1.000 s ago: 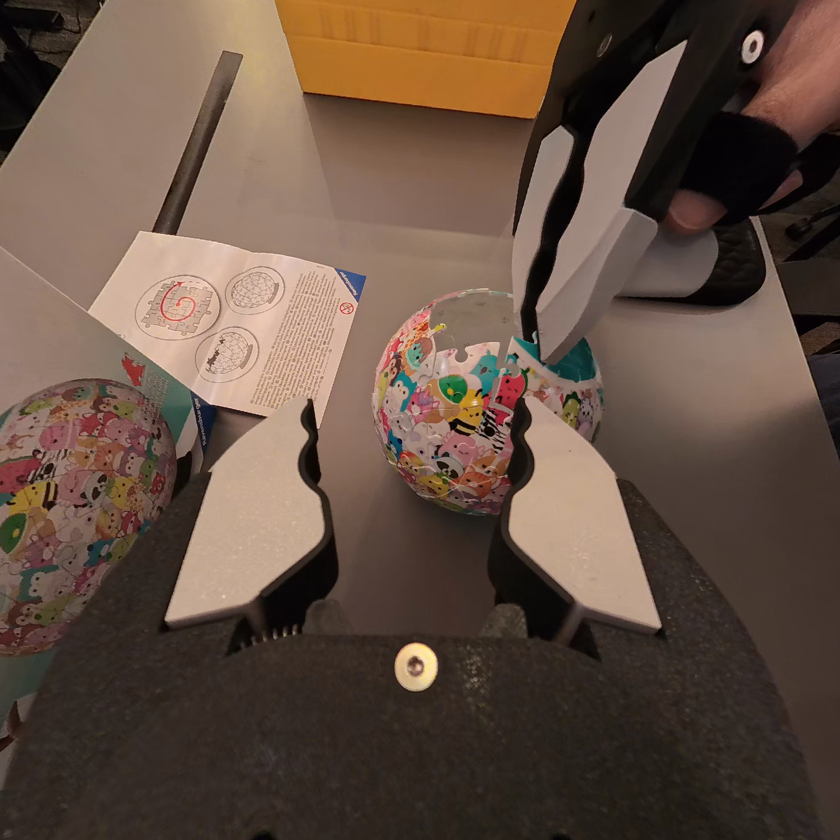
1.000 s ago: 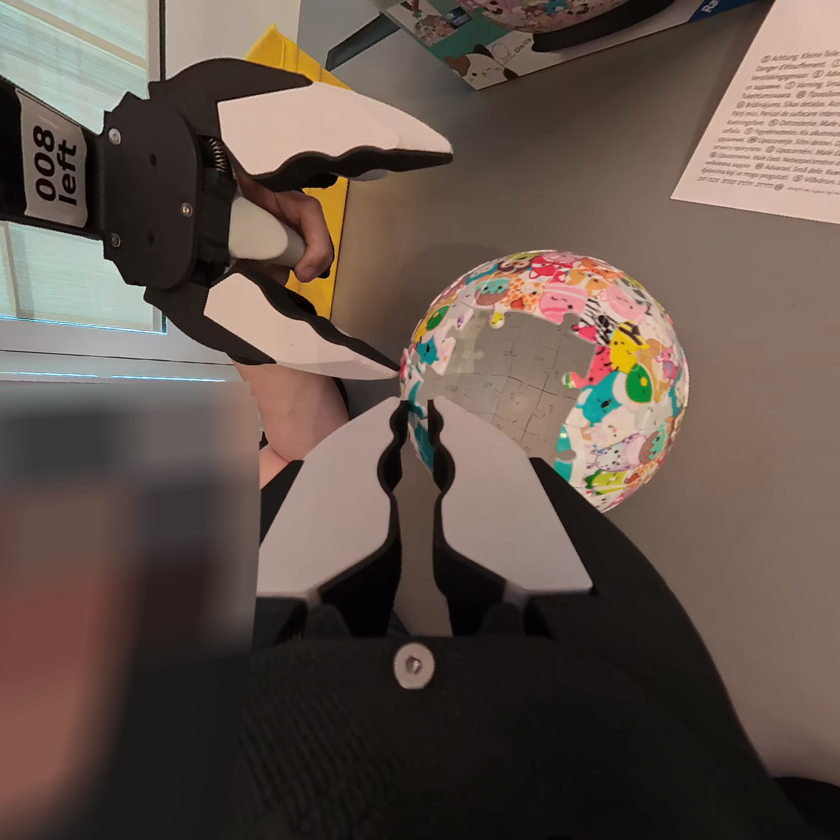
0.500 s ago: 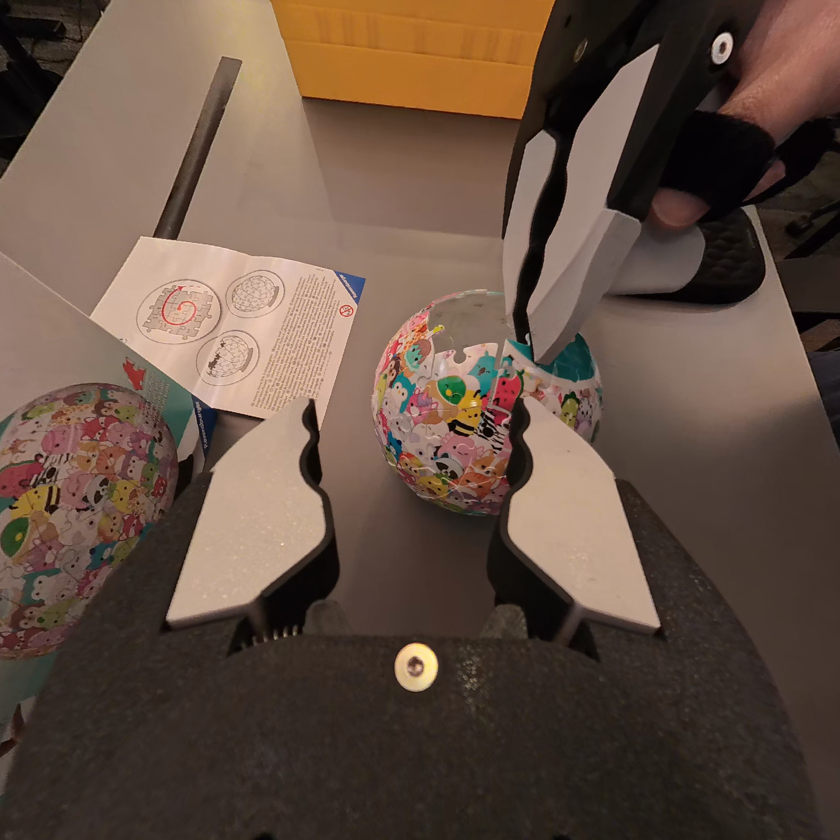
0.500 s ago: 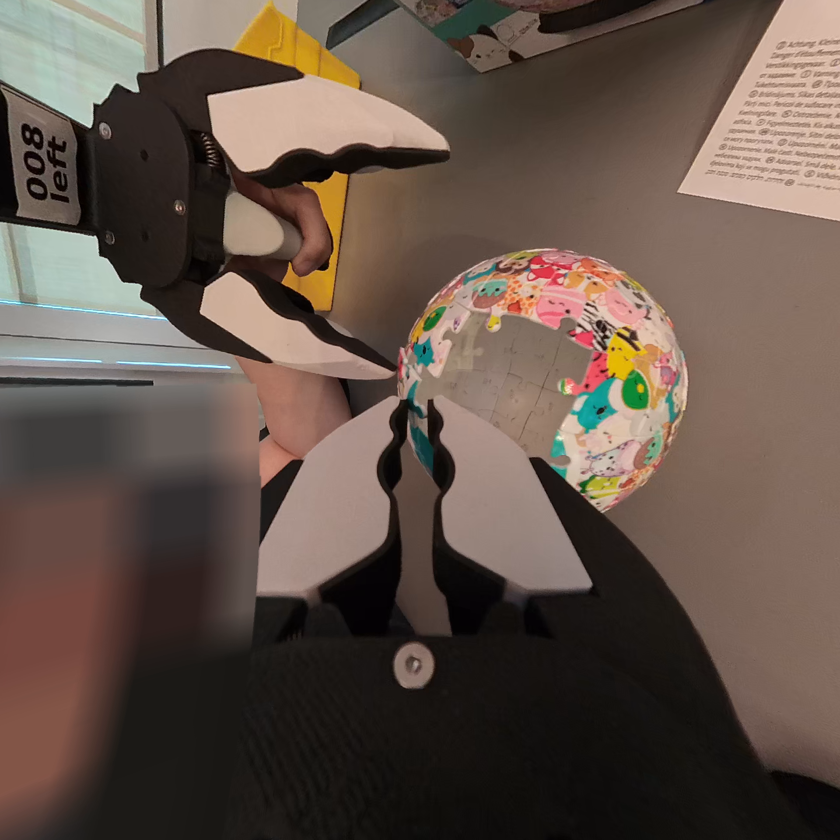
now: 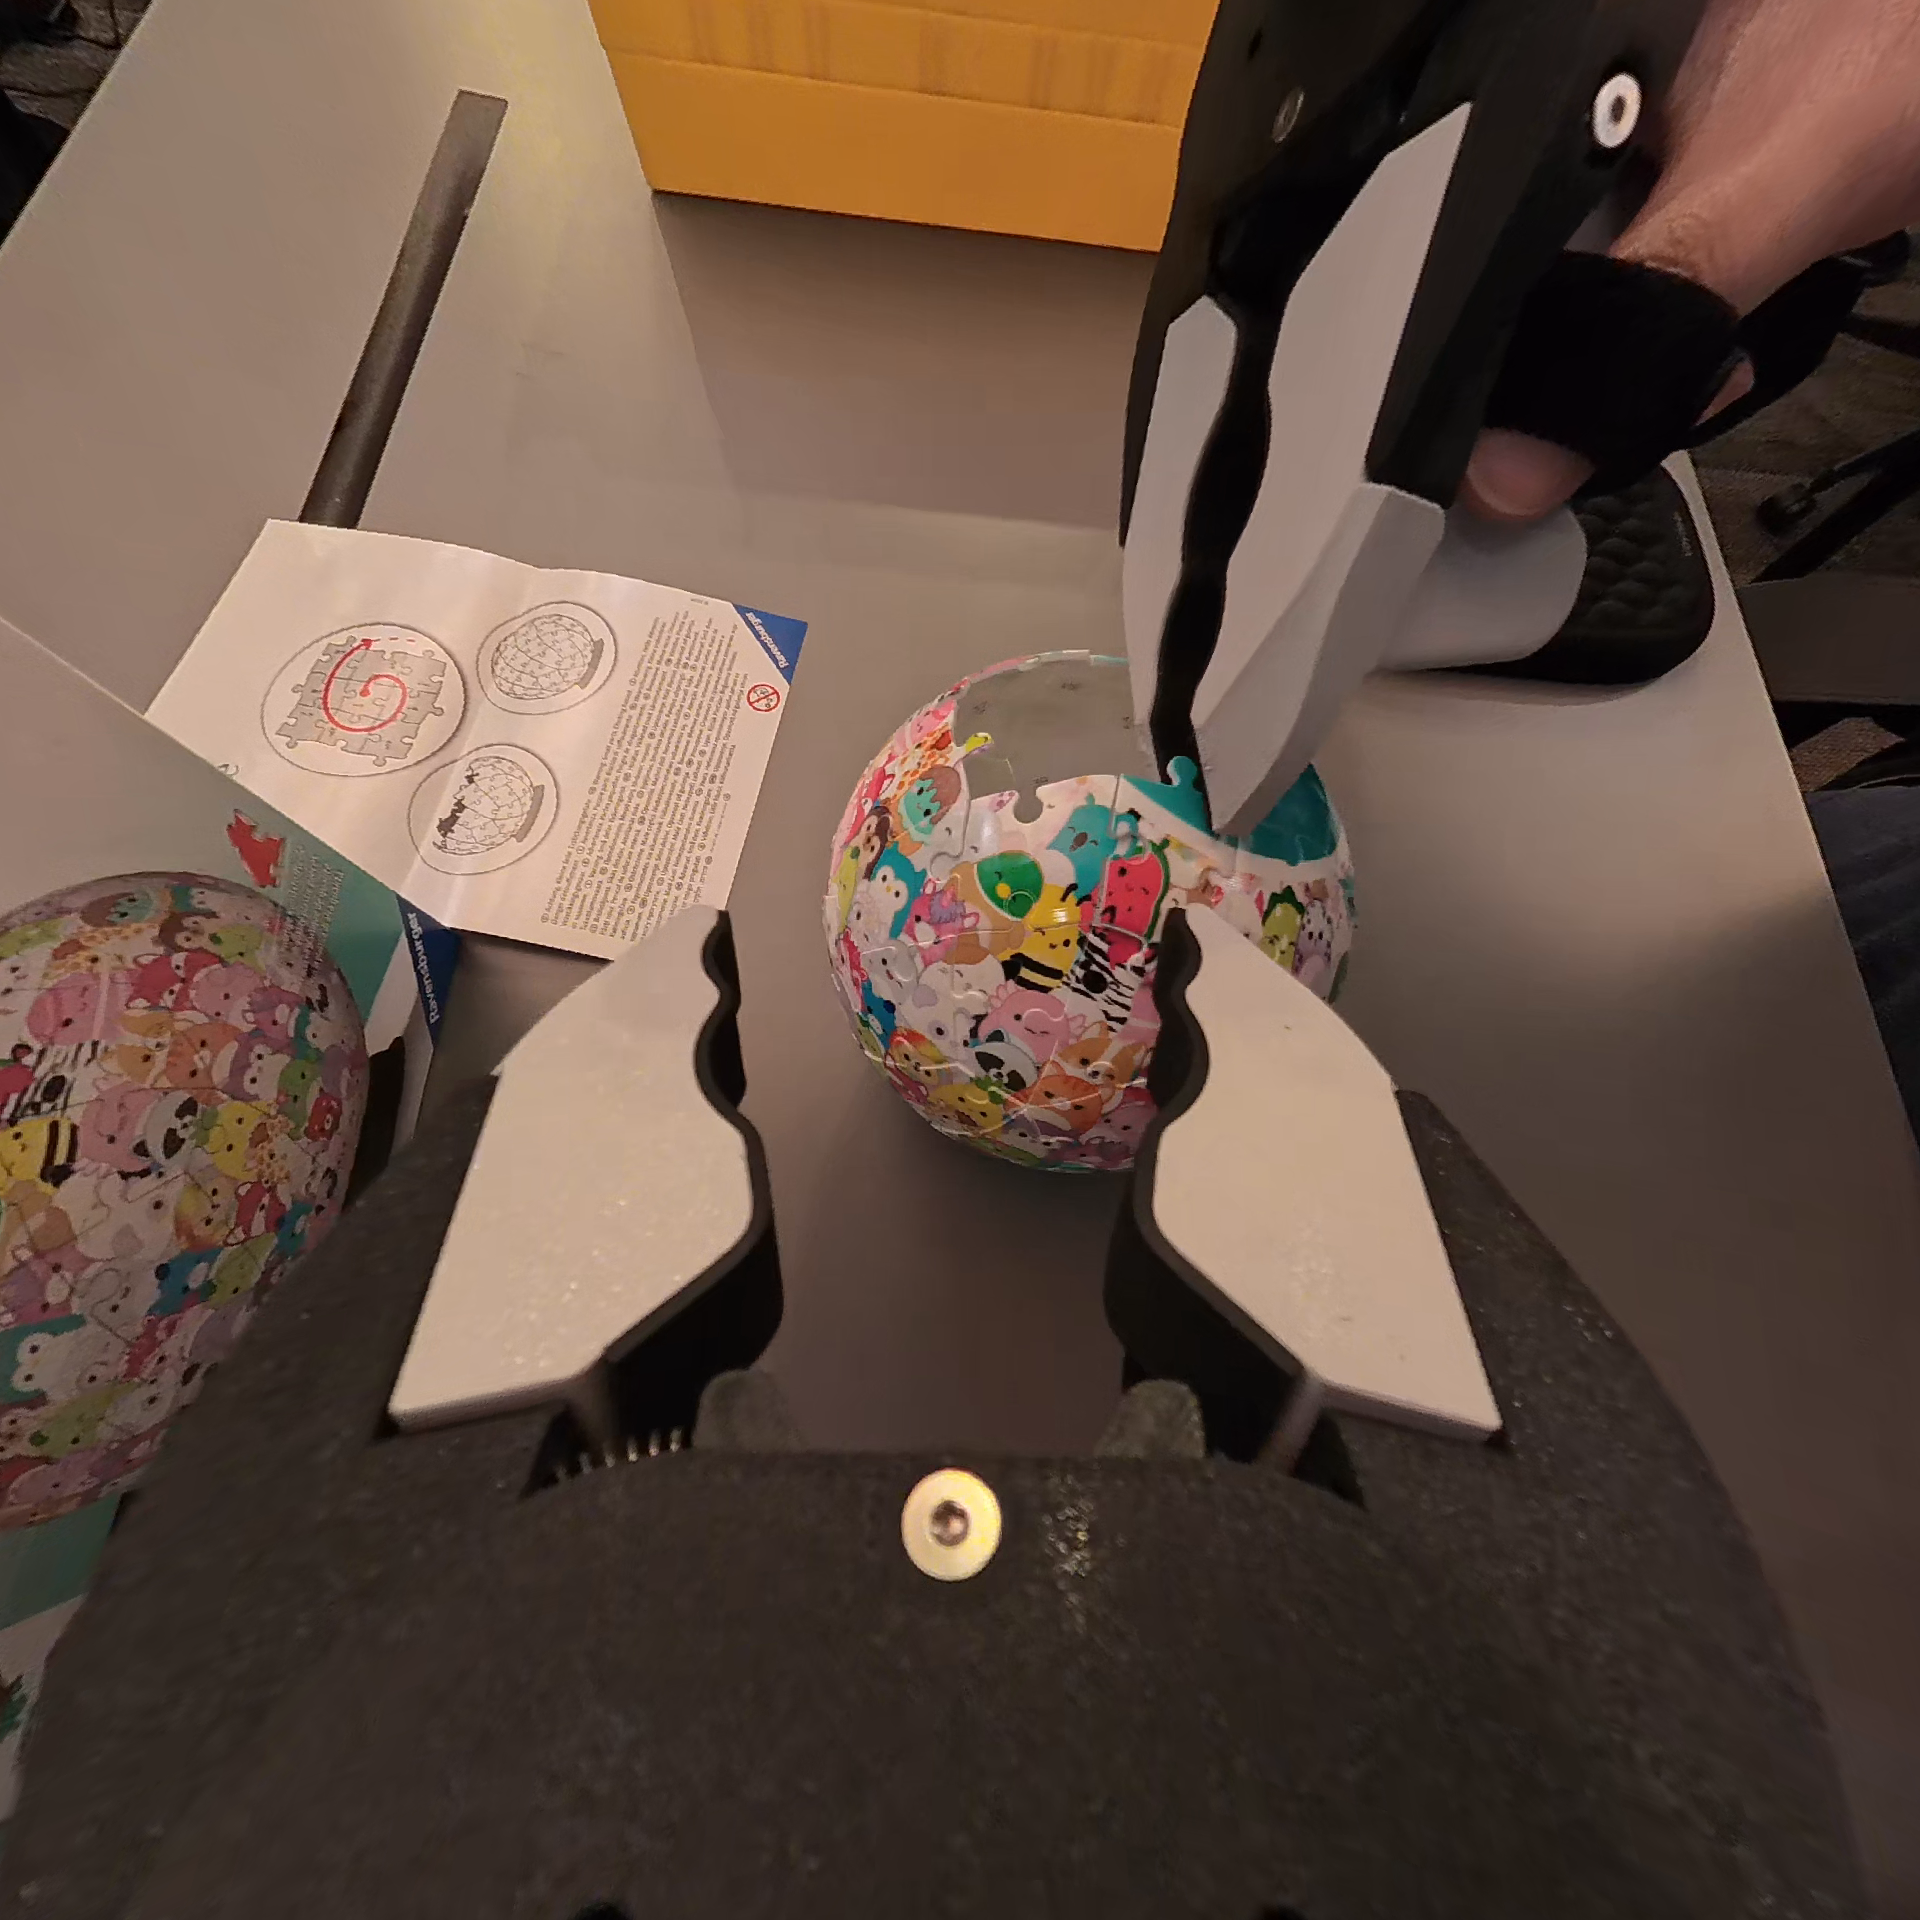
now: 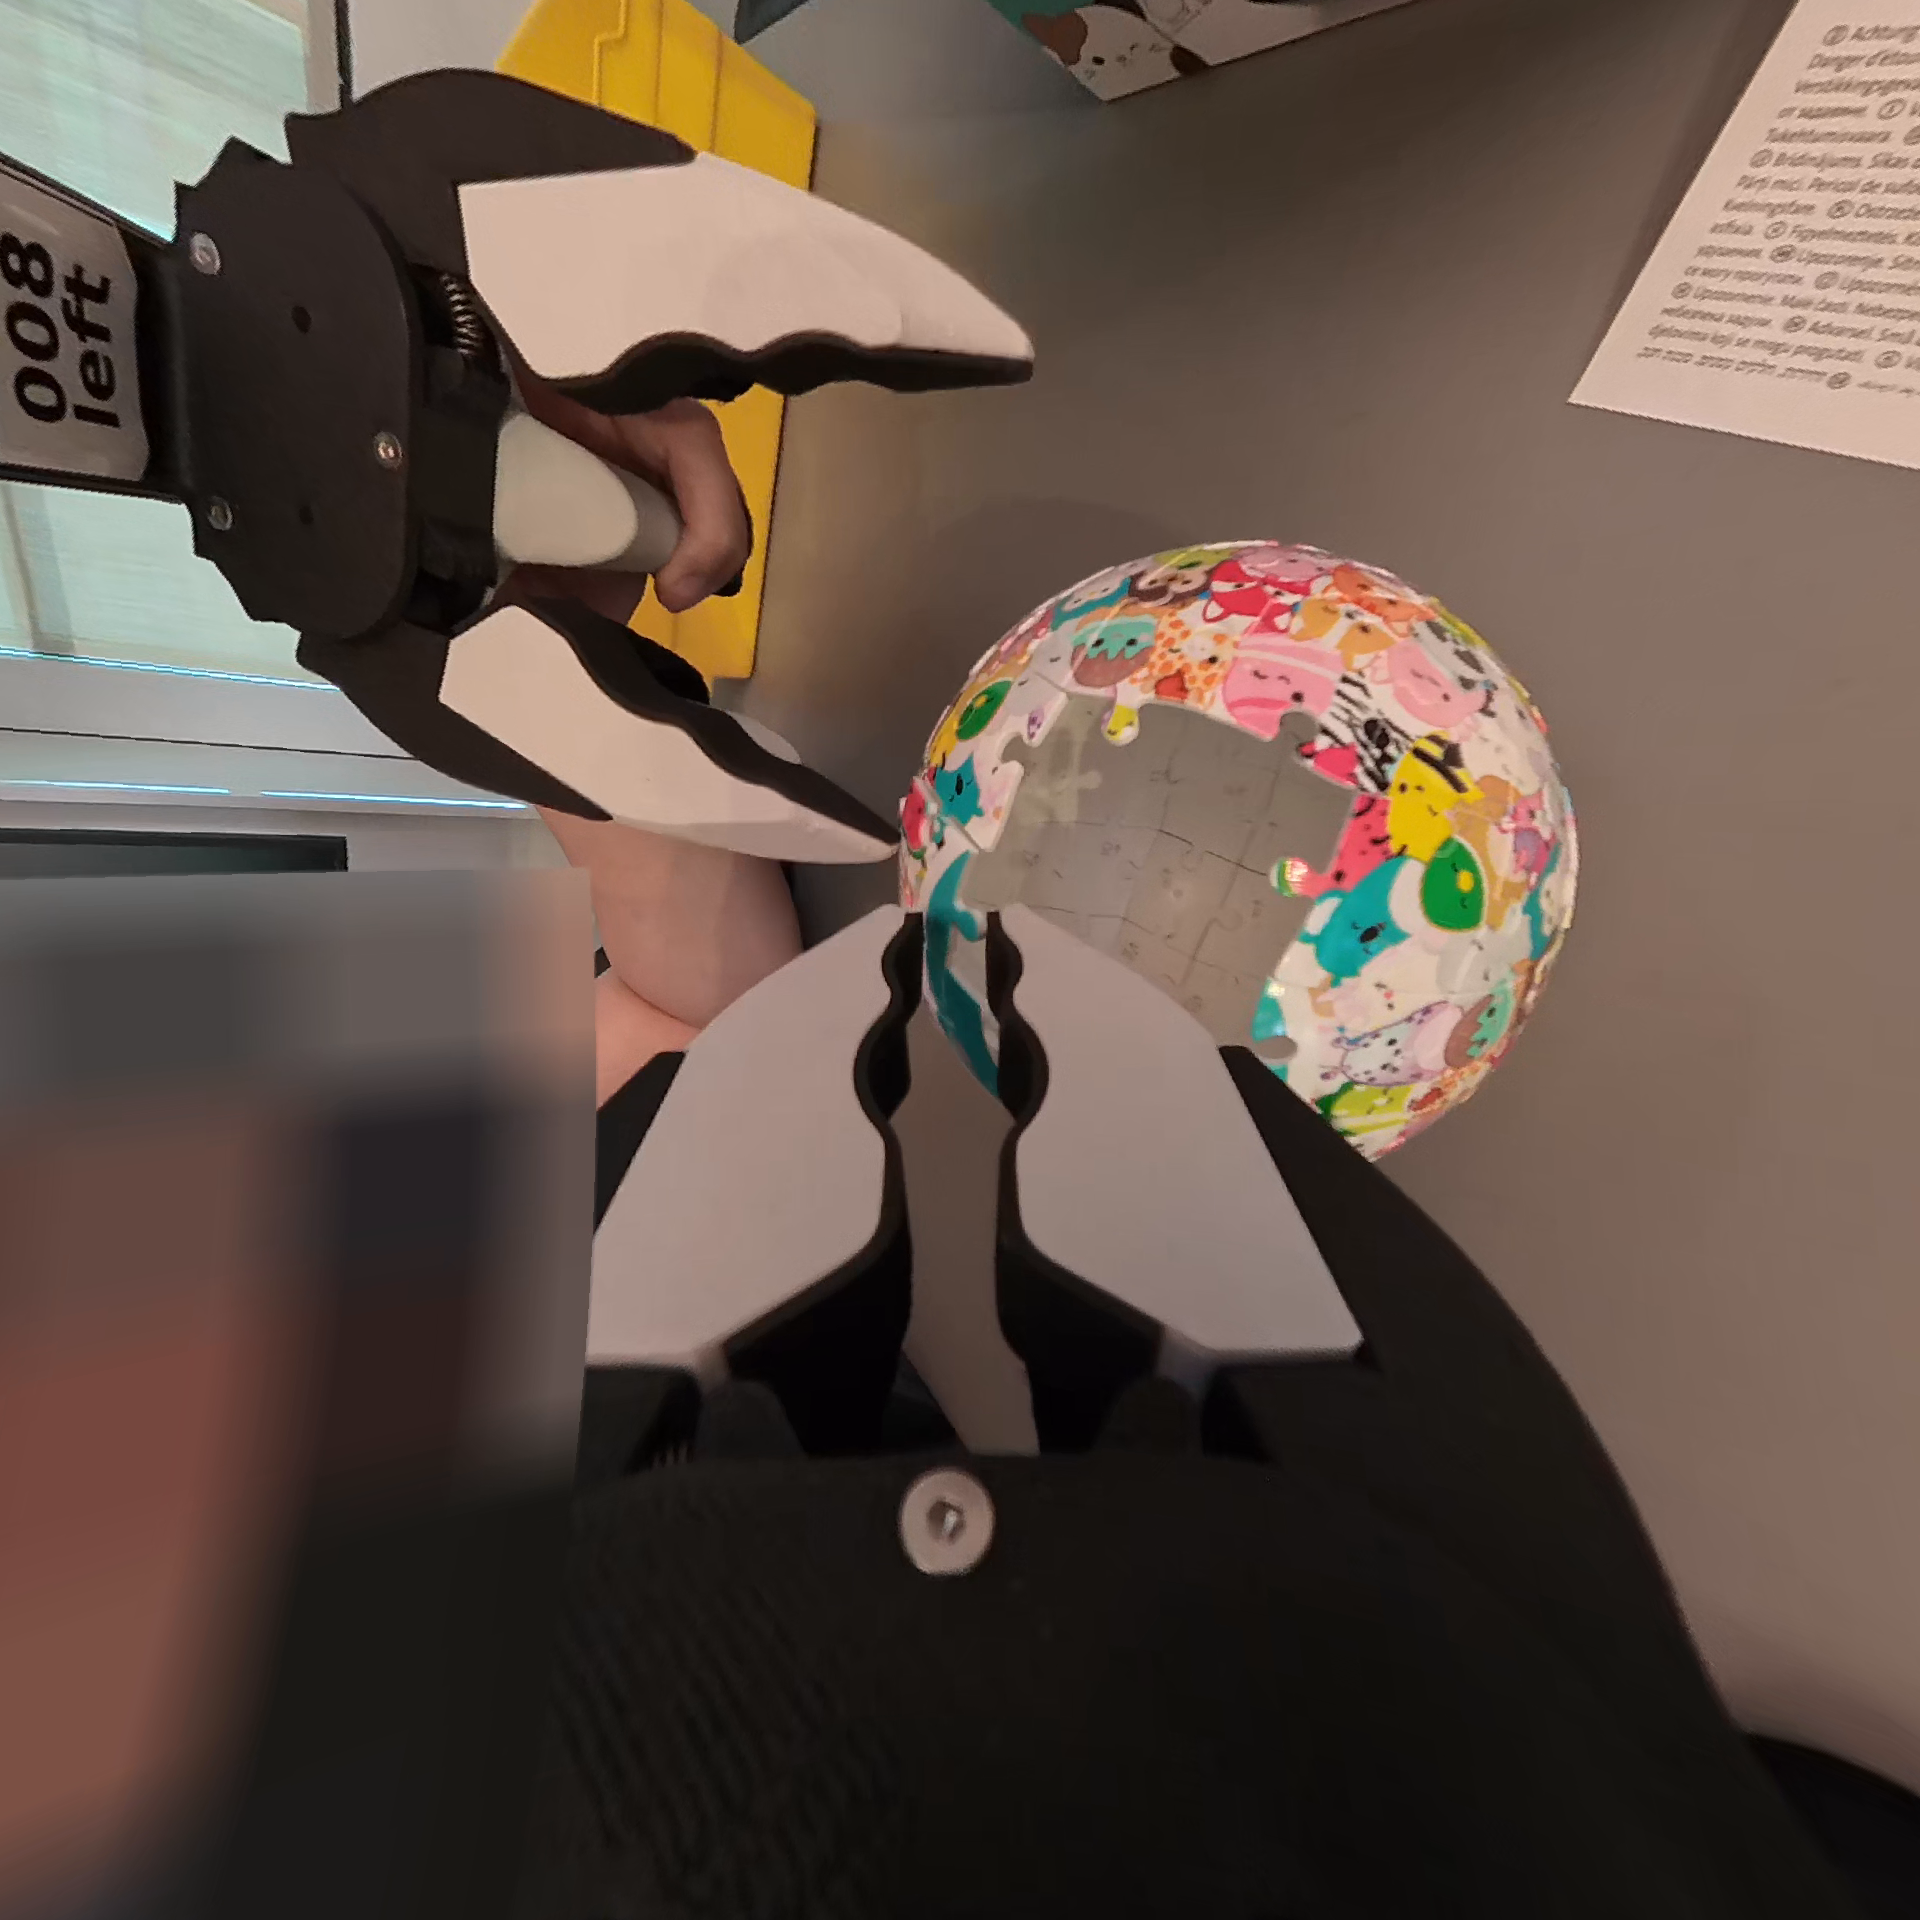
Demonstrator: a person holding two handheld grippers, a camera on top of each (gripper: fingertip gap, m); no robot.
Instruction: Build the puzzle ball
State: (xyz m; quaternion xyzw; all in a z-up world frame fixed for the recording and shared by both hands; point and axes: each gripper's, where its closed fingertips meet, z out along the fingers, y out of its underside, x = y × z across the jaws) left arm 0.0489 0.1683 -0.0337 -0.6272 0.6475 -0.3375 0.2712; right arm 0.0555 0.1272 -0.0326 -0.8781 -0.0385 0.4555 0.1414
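Lighting is dim and warm indoors, with a soft sheen on the grey worktop (image 5: 935,436), daylight at the window (image 6: 125,94) in the right wrist view, wide-angle bending at the edges, and sharp focus except one mosaic patch.

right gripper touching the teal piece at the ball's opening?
Touching. Right wrist view: right gripper pinches the teal piece on the puzzle ball rim, pads pressed on both sides.

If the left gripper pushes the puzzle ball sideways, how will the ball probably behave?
The puzzle ball is round and sits directly on the table, so it would probably roll. Its shell is hollow with an open gap, so it is likely light and may flex.
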